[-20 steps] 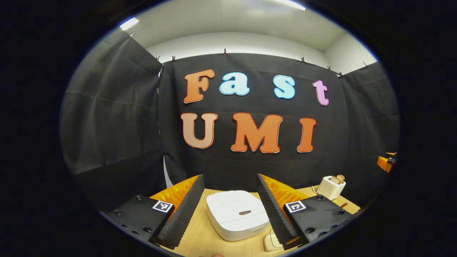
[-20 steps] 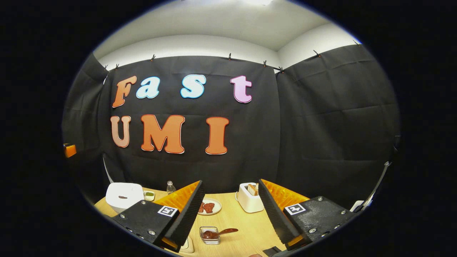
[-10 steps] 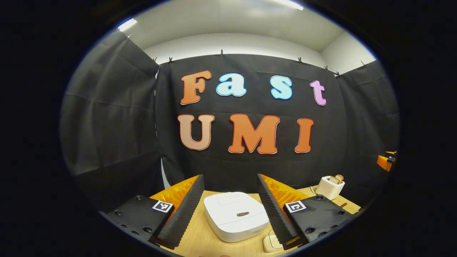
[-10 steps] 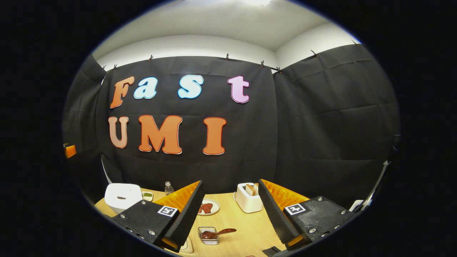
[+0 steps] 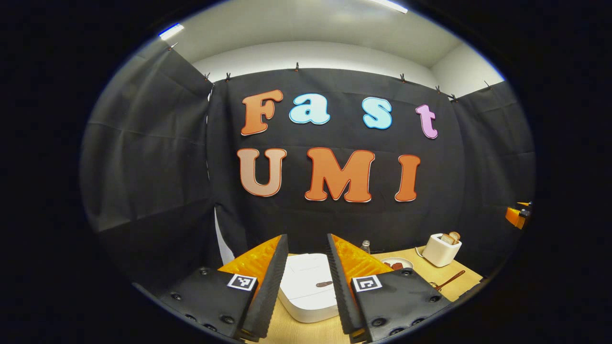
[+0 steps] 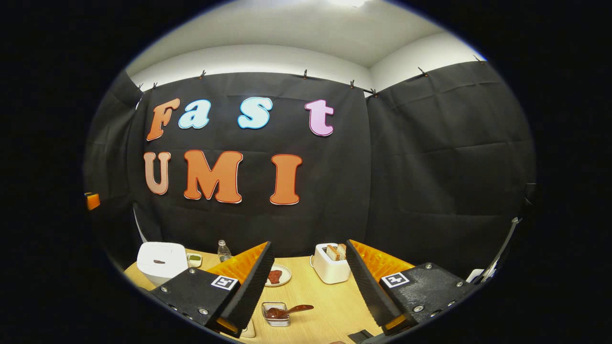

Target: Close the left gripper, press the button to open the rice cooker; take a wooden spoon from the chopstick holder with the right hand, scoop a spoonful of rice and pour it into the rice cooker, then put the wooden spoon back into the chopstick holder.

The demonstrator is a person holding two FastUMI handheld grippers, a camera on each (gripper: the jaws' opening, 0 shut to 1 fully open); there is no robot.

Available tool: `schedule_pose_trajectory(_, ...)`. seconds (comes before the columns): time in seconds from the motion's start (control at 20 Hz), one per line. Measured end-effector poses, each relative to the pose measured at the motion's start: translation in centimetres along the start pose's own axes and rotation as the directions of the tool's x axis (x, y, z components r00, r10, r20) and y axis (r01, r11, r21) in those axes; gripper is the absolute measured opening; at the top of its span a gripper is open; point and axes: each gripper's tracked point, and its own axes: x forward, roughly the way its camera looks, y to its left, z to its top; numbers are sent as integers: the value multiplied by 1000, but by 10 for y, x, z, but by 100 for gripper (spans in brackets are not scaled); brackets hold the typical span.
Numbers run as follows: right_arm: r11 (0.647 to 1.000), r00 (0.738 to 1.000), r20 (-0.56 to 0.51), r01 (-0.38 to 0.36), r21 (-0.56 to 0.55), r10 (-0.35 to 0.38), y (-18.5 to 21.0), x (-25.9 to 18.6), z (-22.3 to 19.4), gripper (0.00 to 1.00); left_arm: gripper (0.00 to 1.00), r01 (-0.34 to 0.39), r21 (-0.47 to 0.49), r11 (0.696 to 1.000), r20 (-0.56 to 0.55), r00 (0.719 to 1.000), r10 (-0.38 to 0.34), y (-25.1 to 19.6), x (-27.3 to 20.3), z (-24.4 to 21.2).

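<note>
White, with its lid down, the rice cooker (image 5: pixel 306 291) sits on the pale wooden surface (image 5: pixel 449 286), framed between the two fingers of the left tongs (image 5: pixel 304 286). These fingers stand a narrow gap apart and press on nothing; a small dark button (image 5: pixel 324 284) shows on the cooker's lid between them. In the left gripper view, right of the cooker lie a small bottle (image 5: pixel 366 246), a plate (image 5: pixel 398 263), a white toaster (image 5: pixel 442 249) with bread in its slots, and a wooden handle (image 5: pixel 449 280) lying near the surface's right edge.

In the right gripper view the right tongs (image 6: pixel 308 286) stand wide apart, holding nothing. Between their fingers, near, a clear square dish (image 6: pixel 276 314) carries a brown wooden spoon (image 6: pixel 289 310), its handle pointing right. Farther off stand the plate (image 6: pixel 277 275) and the toaster (image 6: pixel 331 263); the rice cooker (image 6: pixel 161 262) sits at the far left, with a small dish (image 6: pixel 194 259) and the bottle (image 6: pixel 222 250) beside it. No brand or label on these things is readable.
</note>
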Motion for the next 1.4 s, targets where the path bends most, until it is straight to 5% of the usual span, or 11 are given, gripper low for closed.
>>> schedule_pose_trajectory(0.15, 1000, 1000, 0, 5, -7, -5, -2, 2, 0, 93, 6, -45, -15, 999, 8, 999, 45, 11, 2, 6)
schedule_pose_trajectory(0.35, 1000, 1000, -5, 11, -10, -11, -3, 5, -1, 93, 5, -28, -16, 999, -37, 999, 27, 10, -1, -8)
schedule_pose_trajectory(0.75, 999, 999, -30, 25, -38, -26, -6, 14, -9, 94, 5, 94, -45, 995, -132, 986, -100, -28, 58, -55)
schedule_pose_trajectory(0.9, 998, 998, -42, 43, -48, -45, -12, 17, -13, 93, 5, 91, -18, 996, -193, 977, -93, -29, 89, -85)
schedule_pose_trajectory(1.4, 989, 989, -84, 116, -88, -123, -40, 14, -25, 94, 5, 125, -89, 988, -396, 906, -150, -50, 159, -182)
